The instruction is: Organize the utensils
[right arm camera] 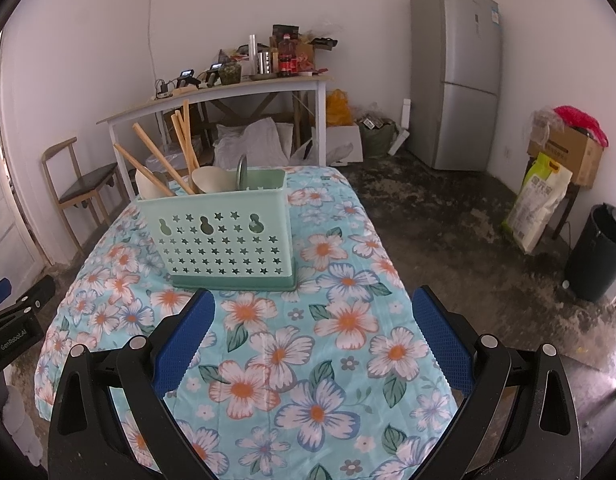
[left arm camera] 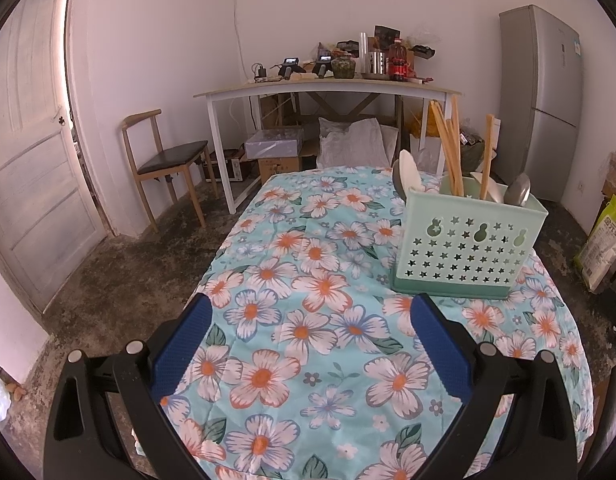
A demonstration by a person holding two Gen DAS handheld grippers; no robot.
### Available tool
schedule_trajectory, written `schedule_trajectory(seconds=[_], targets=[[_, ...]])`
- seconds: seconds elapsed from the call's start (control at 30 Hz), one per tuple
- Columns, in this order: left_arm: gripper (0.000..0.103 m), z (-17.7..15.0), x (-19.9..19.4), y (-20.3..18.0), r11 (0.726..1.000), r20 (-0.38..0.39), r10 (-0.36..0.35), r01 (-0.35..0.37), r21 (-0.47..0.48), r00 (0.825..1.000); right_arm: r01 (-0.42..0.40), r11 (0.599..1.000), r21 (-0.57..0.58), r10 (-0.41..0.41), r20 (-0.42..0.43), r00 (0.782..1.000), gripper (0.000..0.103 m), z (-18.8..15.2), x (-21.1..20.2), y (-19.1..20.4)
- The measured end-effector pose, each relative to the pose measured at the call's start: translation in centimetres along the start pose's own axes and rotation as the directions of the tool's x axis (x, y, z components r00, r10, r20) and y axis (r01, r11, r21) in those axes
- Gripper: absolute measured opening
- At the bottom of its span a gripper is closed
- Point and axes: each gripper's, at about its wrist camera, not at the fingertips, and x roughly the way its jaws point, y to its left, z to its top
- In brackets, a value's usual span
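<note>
Left gripper (left arm camera: 310, 320): jaws apart, holding nothing.
Right gripper (right arm camera: 314, 316): jaws apart, holding nothing.
Green utensil holder (right arm camera: 224, 236): ahead of both, on floral tablecloth (right arm camera: 308, 360).
Contents: wooden chopsticks (left arm camera: 448, 148), spoons (left arm camera: 408, 178).

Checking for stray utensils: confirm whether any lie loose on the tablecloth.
No: the chopsticks and spoons all stand inside the green holder.

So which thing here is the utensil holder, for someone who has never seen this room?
Find the table with the floral cloth in the middle of the room. The holder is the mint-green plastic box standing on it, star-shaped holes in its front, with wooden chopsticks and spoons sticking out the top; nothing else stands on the cloth.
</note>
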Motion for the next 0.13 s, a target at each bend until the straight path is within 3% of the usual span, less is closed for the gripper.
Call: schedule_trajectory(seconds=[0.13], targets=[[0.097,-0.01,-0.02,-0.05,1.0,0.001,0.0,0.0,0.001,1.0,0.0,1.0,0.009,0.0,-0.002,1.0,0.095,-0.21,0.02,-0.18]])
